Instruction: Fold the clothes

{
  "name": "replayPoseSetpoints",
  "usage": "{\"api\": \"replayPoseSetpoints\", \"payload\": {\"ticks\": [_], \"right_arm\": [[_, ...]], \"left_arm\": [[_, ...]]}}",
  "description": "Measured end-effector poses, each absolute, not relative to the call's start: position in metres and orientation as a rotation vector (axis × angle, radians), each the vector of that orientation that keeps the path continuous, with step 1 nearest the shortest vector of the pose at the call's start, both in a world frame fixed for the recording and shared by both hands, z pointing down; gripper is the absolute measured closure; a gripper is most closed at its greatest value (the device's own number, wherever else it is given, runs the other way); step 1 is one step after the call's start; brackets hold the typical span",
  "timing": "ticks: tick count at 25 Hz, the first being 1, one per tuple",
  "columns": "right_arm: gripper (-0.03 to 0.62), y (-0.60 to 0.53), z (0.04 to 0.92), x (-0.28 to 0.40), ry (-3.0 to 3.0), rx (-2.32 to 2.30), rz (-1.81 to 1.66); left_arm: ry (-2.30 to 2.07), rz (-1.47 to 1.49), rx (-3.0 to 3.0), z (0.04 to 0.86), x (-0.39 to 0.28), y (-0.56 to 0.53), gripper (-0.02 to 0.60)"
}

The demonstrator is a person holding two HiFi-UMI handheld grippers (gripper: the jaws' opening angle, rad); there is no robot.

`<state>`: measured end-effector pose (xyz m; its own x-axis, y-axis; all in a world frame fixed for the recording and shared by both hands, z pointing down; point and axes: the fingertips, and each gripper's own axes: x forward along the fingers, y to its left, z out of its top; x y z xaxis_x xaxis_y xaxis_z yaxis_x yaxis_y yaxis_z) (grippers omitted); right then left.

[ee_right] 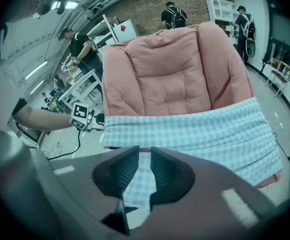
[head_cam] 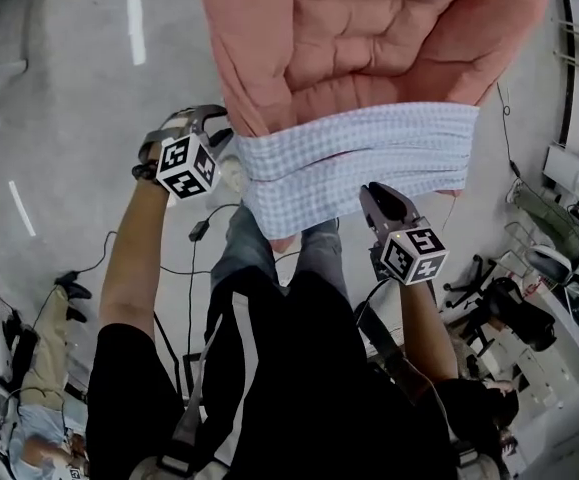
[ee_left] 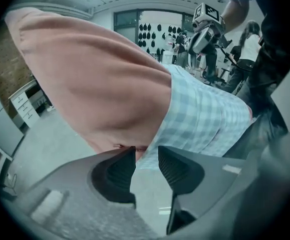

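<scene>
Head view: smooth checked cloth [head_cam: 369, 158] bands puffy quilted pink padding [head_cam: 369, 38].

A pink padded surface [head_cam: 369, 38] is seen above the grey floor [head_cam: 69, 118]. A blue-checked cloth [head_cam: 369, 158] is draped across its near edge.

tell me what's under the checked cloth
A pink quilt lies under the checked cloth, showing above it and at its lower edge. Whatever supports the quilt is covered.

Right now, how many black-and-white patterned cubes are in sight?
2: one marker cube at the left end of the checked cloth, the other just below its lower edge. None looks hidden.
</scene>
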<state>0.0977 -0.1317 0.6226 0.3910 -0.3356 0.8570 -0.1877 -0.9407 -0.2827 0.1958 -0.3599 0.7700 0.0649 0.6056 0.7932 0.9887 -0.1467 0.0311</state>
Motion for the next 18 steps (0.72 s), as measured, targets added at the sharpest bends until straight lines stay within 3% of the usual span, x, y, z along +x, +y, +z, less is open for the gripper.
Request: {"api": "replayPoseSetpoints", "payload": {"ticks": [5,9,18], "right_arm": [[0.513,-0.135,0.63,0.097,0.499,-2.532,-1.589],[0.513,-0.137,0.632,0.107,0.552,-2.555,-1.584],[0.507,-0.165,0.629,0.155,0.732,-2.593,-1.583]], "left_arm": [[-1.619,-0.941,-1.805,0.781,0.183,-0.357,0.453],[-1.637,-0.958,-1.818,0.777,0.177,-0.351,0.569],[-1.565,-1.036,-1.965,0.72,0.186,-0.388,0.572]]}}
